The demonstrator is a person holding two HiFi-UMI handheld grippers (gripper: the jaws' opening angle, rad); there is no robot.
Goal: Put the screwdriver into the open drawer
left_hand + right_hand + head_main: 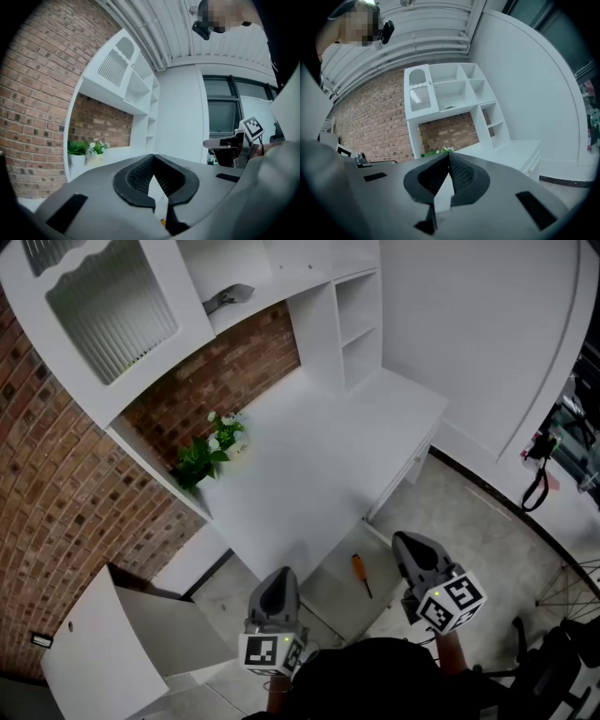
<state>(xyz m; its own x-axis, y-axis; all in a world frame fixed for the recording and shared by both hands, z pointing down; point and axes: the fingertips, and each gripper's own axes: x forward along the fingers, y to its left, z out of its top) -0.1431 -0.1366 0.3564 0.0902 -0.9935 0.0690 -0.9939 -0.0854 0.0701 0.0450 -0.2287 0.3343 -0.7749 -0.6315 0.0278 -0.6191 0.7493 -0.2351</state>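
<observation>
The screwdriver [360, 575], orange-handled with a dark shaft, lies inside the open drawer [330, 601] that juts out from the front of the white desk [309, 465]. My left gripper [279, 576] hovers at the drawer's left side, my right gripper [409, 542] at its right, both a little above it. Both point level toward the desk. The left gripper [152, 155] is shut with nothing held; a speck of orange shows through the slit below its tips. The right gripper [448, 154] is shut and empty too.
A potted plant [211, 451] stands at the desk's back against the brick wall [56, 512]. A white hutch with shelves [356, 315] rises over the desk. An open white cabinet door [94, 652] is at lower left; a bicycle wheel [572, 615] at right.
</observation>
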